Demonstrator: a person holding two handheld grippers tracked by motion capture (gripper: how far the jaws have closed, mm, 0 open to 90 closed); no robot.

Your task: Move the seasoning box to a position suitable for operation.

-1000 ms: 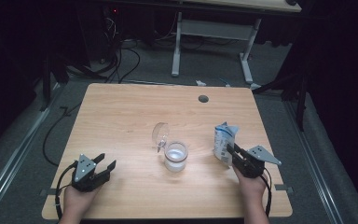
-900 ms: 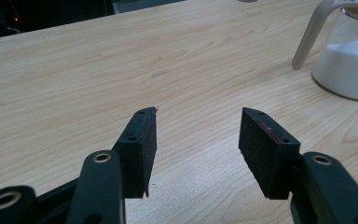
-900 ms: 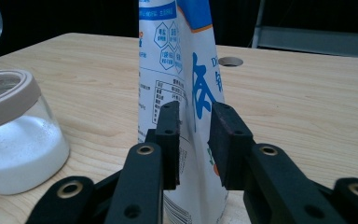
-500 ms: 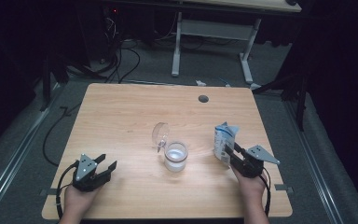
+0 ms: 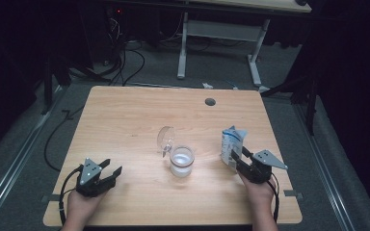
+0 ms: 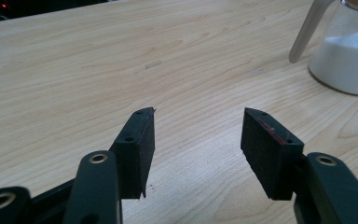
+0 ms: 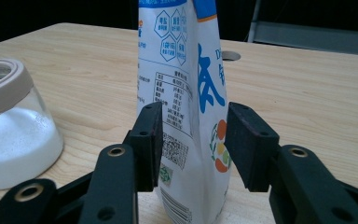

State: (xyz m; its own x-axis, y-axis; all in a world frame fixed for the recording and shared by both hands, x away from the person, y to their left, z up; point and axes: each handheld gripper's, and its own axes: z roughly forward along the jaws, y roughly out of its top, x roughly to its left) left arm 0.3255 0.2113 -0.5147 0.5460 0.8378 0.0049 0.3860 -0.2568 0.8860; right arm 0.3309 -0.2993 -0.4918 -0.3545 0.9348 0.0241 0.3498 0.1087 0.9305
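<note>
Now my right gripper (image 7: 193, 142) has just been opening around the milk carton (image 5: 232, 144), which stands upright at 3 o'clock from the jar (image 5: 181, 161). I should retreat straight, not brushing it. My left gripper (image 6: 196, 147) rests open, empty.

The table (image 5: 125, 125) is pale wood with a fine brown grain and a dark round hole. The carton (image 7: 186, 93) is white, printed with blue characters, blue hexagon outlines, fine black text and a small orange and green motif. The jar (image 5: 181, 161) is clear glass with a beige rim, holding white powder. Both the left claw (image 6: 196, 140) and the right claw (image 7: 192, 144) are black, with brass-coloured rivets.
</note>
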